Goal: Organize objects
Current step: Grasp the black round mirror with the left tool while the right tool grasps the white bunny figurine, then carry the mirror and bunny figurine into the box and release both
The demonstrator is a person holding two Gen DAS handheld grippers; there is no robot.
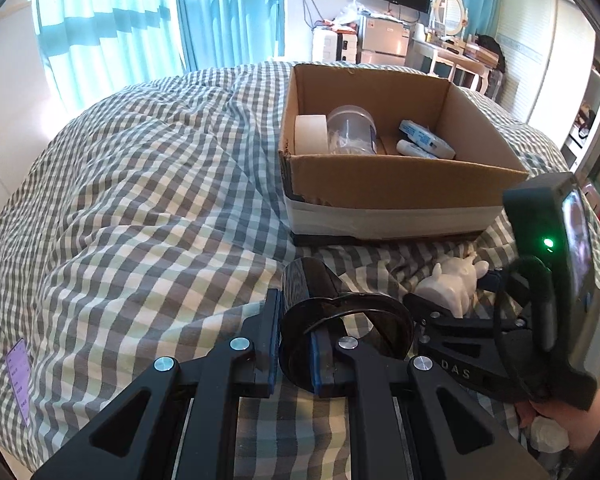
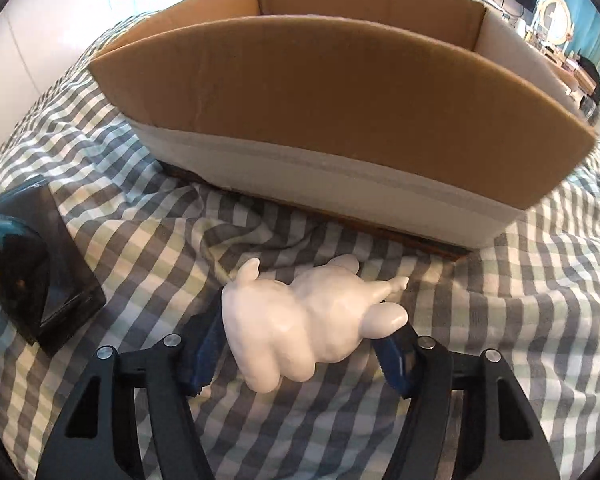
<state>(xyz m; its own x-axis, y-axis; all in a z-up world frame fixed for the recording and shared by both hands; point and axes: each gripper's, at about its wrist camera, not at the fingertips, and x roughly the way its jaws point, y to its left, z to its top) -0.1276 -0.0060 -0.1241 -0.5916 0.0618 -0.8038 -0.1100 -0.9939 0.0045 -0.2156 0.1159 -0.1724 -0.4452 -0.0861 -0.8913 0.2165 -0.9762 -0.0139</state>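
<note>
A dark translucent cup [image 1: 340,320] lies on its side on the checked bedspread, and my left gripper [image 1: 296,344] is shut on its wall, one finger outside and one inside the rim. A white animal figurine [image 2: 304,320] lies on the bedspread in front of the cardboard box [image 2: 340,92]. My right gripper [image 2: 304,356] has its jaws on both sides of the figurine, touching or nearly touching it. The figurine [image 1: 452,284] and the right gripper [image 1: 460,320] also show in the left wrist view. The box [image 1: 400,184] holds a tape roll [image 1: 311,134], a clear jar [image 1: 352,128] and white-blue packets [image 1: 424,142].
The checked bedspread [image 1: 160,200] is rumpled with folds around the box. A purple label [image 1: 18,380] is on the bed at the left. Curtains, a dresser and a monitor stand beyond the bed. The dark cup [image 2: 36,268] sits at the left of the right wrist view.
</note>
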